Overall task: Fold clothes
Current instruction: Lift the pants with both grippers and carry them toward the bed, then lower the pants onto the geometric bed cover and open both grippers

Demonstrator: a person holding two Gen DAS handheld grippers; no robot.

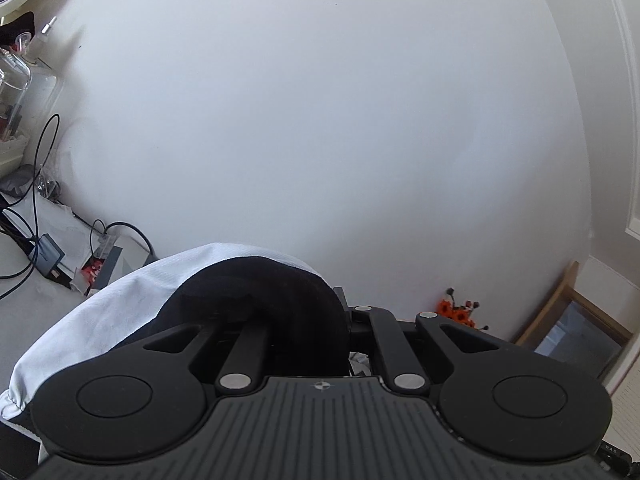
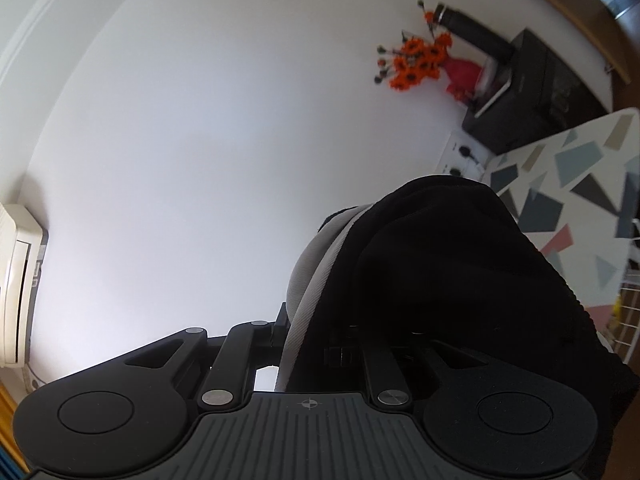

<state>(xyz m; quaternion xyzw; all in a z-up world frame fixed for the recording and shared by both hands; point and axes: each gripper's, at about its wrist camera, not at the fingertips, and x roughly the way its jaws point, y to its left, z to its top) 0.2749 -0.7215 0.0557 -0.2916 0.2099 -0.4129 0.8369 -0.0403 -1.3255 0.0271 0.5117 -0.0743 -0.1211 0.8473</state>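
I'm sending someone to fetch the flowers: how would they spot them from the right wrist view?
Start at the white wall, then look toward its upper right beside the black box. The flowers are bright orange with dark centres, in a red vase, the only vivid colour there.

My left gripper (image 1: 347, 312) is matt black plastic with dull metal rivets. The garment (image 1: 100, 320) it carries is woven white cloth beside soft black fabric; the wall (image 1: 320, 120) looks smooth and matt.

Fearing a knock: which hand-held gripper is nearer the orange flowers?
Right hand-held gripper, probably: flowers look large, ahead to its upper right. From the left hand-held gripper they look tiny, far ahead-right.
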